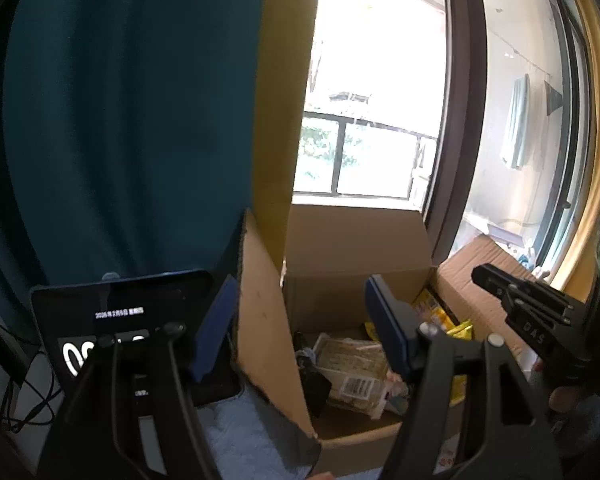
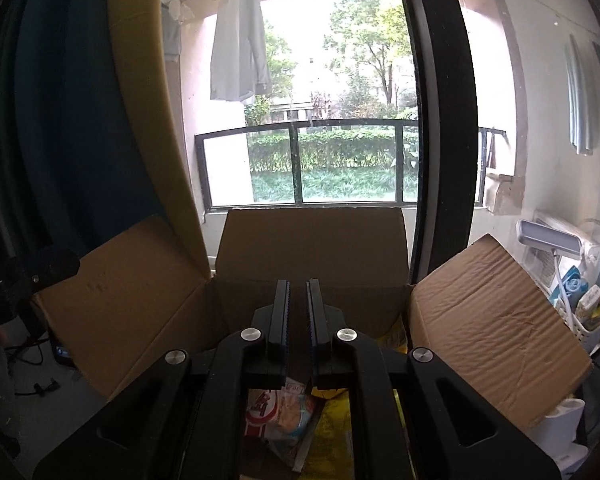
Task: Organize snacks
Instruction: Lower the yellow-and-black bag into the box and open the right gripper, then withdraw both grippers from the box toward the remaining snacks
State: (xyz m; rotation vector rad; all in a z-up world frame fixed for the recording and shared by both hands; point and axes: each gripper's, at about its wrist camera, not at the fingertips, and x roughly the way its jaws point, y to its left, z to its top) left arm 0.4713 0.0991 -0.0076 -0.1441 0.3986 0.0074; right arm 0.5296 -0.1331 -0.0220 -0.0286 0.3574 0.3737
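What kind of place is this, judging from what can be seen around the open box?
Most likely a room in a home, beside a balcony. A pale shirt hangs outside above a dark metal railing, dark teal curtains frame the window, and an open brown cardboard box holds snack packets.

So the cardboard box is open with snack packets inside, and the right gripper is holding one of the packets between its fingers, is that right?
Not quite. The right gripper holds nothing: the right wrist view shows its fingers nearly together with only an empty gap between them, above the snack packets. The rest stands: the cardboard box is open with packets inside.
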